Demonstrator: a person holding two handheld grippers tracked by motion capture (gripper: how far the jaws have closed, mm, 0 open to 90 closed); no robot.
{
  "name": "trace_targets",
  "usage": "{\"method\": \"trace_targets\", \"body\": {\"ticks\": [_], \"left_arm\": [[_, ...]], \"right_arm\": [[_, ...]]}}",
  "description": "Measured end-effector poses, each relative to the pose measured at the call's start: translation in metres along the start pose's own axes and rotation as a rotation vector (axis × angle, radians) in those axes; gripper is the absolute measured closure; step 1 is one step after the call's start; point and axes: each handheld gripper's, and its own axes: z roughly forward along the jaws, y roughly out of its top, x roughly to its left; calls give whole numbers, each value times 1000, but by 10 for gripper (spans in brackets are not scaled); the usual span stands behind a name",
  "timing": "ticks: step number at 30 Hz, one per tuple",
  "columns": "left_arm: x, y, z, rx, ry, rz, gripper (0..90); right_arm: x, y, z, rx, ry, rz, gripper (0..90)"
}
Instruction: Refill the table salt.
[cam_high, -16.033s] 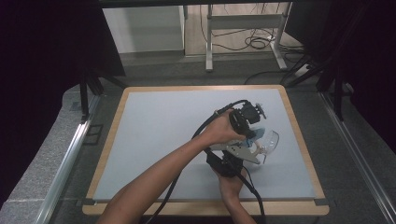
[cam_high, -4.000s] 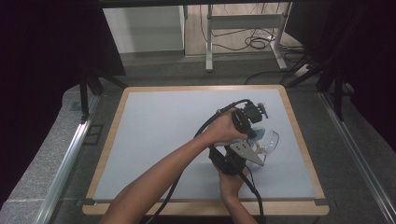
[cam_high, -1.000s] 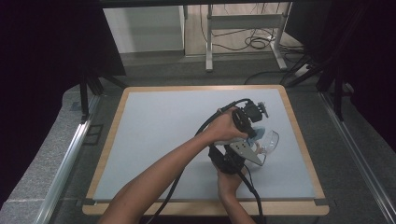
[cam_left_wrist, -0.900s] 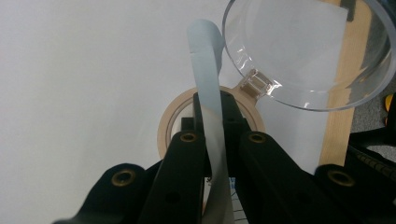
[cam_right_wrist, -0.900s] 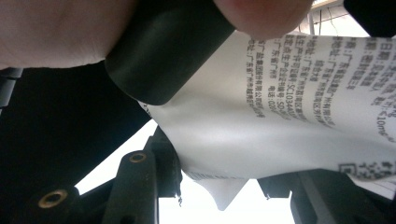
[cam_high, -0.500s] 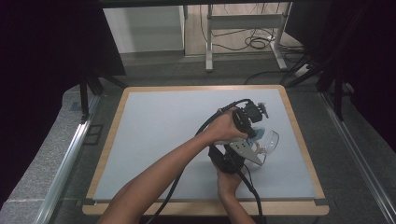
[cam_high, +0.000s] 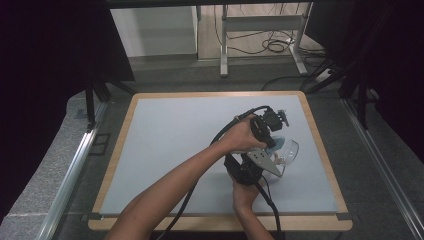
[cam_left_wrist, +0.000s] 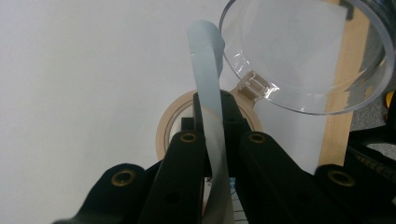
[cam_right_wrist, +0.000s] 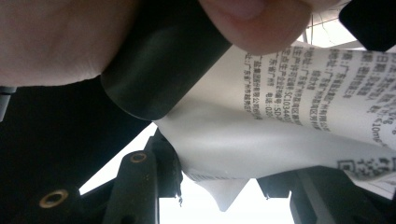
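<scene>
A white packet (cam_right_wrist: 280, 121) with black printed text hangs between my two grippers over the right half of the table (cam_high: 175, 150). My left gripper (cam_left_wrist: 217, 137) is shut on the packet's thin pale edge (cam_left_wrist: 208, 70), which stands up between its jaws. My right gripper (cam_right_wrist: 224, 186) grips the packet's lower part from below, one jaw at each side of it. In the high view the left gripper (cam_high: 272, 142) sits above the right gripper (cam_high: 272, 164), with the packet (cam_high: 278, 145) a pale blue patch beside them. A hand's thumb (cam_right_wrist: 247, 18) and a black handle (cam_right_wrist: 163, 60) hide the packet's top.
A clear round plastic bowl (cam_high: 291, 151) lies on the table just right of the grippers, with its rim (cam_left_wrist: 303, 107) close to the left jaws. A tan tape ring (cam_left_wrist: 163, 126) lies under them. The table's wooden right edge (cam_high: 320, 145) runs nearby. Black cables trail back along both forearms.
</scene>
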Motion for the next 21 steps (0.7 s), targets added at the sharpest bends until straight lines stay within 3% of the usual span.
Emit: {"method": "trace_targets", "body": {"ticks": [12,21], "left_arm": [[2,-7,-4,-41,-7,-21,900],[6,-16,-9,-77,-4,-35,900]], "right_arm": [[0,-7,-3,27,18,-67,584],[-2,-16,-7,89,41,-129,574]]}}
